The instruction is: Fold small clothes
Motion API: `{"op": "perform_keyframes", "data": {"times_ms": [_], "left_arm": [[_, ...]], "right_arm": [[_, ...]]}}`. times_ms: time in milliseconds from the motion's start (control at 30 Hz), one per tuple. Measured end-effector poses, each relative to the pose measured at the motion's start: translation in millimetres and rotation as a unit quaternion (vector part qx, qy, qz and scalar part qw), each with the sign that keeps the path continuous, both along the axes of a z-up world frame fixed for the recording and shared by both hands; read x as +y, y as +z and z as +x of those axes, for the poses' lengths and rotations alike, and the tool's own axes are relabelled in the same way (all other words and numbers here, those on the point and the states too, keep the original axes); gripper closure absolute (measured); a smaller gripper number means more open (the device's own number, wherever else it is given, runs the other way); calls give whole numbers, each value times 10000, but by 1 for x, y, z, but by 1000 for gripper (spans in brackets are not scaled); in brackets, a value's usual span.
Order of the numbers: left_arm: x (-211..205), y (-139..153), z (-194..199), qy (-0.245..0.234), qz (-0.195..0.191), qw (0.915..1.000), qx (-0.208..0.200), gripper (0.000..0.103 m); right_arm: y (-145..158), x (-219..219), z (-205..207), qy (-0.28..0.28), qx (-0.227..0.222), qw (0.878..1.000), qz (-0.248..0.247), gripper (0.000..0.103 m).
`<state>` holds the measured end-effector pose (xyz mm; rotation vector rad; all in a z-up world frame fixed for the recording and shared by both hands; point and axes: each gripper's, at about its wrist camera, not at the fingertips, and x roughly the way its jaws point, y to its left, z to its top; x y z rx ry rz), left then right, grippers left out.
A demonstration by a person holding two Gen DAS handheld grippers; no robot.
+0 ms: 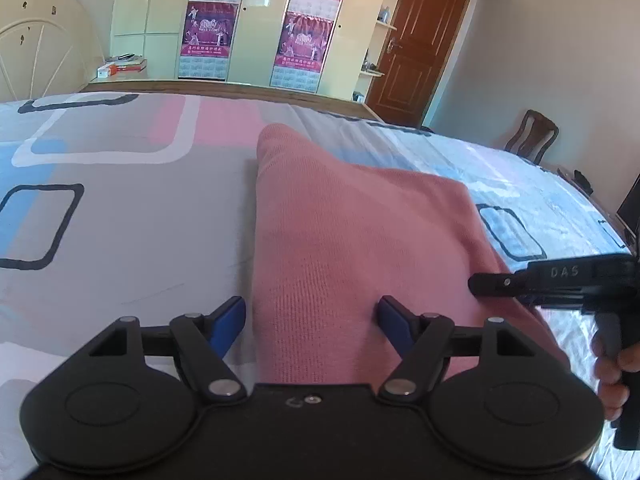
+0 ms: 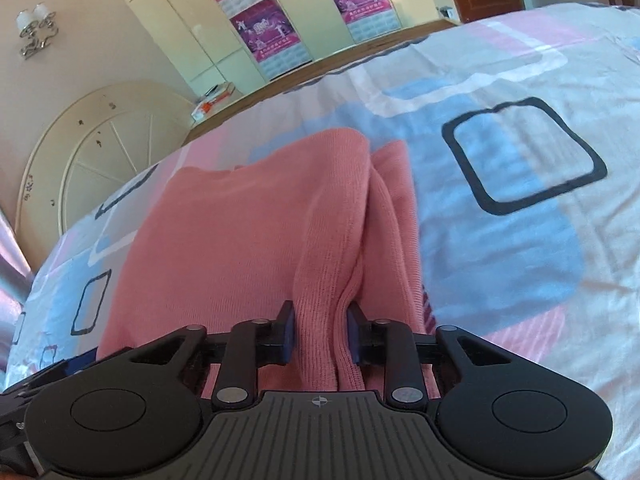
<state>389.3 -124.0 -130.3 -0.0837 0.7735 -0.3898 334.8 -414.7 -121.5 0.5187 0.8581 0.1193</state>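
Observation:
A pink knit garment [image 1: 352, 232] lies on the patterned bedsheet [image 1: 120, 208], partly folded, with a raised ridge along its right side [image 2: 340, 208]. My left gripper [image 1: 313, 317] is open. Its blue pads straddle the garment's near left edge and do not press on the cloth. My right gripper [image 2: 321, 322] is shut on a bunched fold of the garment's ribbed edge. In the left wrist view the right gripper [image 1: 500, 280] comes in from the right over the garment's right edge, with a hand [image 1: 612, 364] on its handle.
The bedsheet [image 2: 520, 184] stretches wide on both sides of the garment. A cream headboard [image 2: 100, 152] stands at the bed's end. Beyond the bed are a wardrobe with posters [image 1: 256, 20], a brown door [image 1: 416, 40], a bedside top with books [image 1: 124, 66] and a wooden chair [image 1: 532, 136].

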Motion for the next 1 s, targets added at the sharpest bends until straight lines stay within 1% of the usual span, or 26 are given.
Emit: {"op": "perform_keyframes", "data": {"times_ms": [67, 133, 200, 267, 333, 367, 400, 433, 500, 533, 600, 700, 767, 867, 900, 1000], "left_arm": [[-4, 0, 0, -48, 32, 10000, -21, 31], [-9, 3, 1, -62, 59, 9999, -52, 31], [-12, 6, 0, -62, -45, 10000, -57, 30], [-15, 6, -1, -90, -107, 9999, -94, 28], [-20, 2, -6, -162, -51, 9998, -130, 26], [-24, -2, -7, -194, 97, 9997, -122, 26], [-27, -8, -7, -260, 206, 9994, -27, 25], [-26, -13, -6, -289, 224, 9993, 97, 25], [-20, -13, -5, -216, 71, 9995, 238, 25], [-18, -10, -4, -220, 60, 9994, 253, 26], [-14, 0, -5, -240, 51, 9996, 121, 27], [-10, 15, 0, -162, -83, 9998, -66, 27], [-11, 23, 10, -84, -175, 9997, -139, 27], [-19, 29, 35, -37, -105, 9997, -211, 27], [-21, 27, 44, 24, -99, 9998, -193, 27], [-21, 17, 69, 308, -182, 9993, -68, 28]], "right_arm": [[7, 1, 1, 84, -94, 9998, -131, 88], [21, 1, 1, 181, -312, 9984, -427, 89], [36, -4, 0, 226, -470, 9968, -612, 89], [42, -11, -1, 192, -489, 9956, -778, 89], [34, -16, -3, 133, -317, 9954, -899, 89], [25, -18, -1, 144, -72, 9968, -782, 89], [13, -19, 0, 100, 129, 9975, -685, 89], [7, -18, 0, 37, 172, 9969, -761, 89], [10, -14, -3, -31, 87, 9964, -839, 88], [14, -14, -3, -66, 58, 9966, -815, 87], [25, -16, -5, -120, -124, 9971, -735, 78], [37, -19, 1, -169, -276, 9972, -672, 73], [36, -19, 13, -221, -226, 9980, -556, 71], [30, -22, 34, -409, -141, 9975, -553, 61], [27, -25, 41, -490, -95, 9973, -545, 59], [15, -32, 60, -615, 45, 9978, -254, 60]]}}
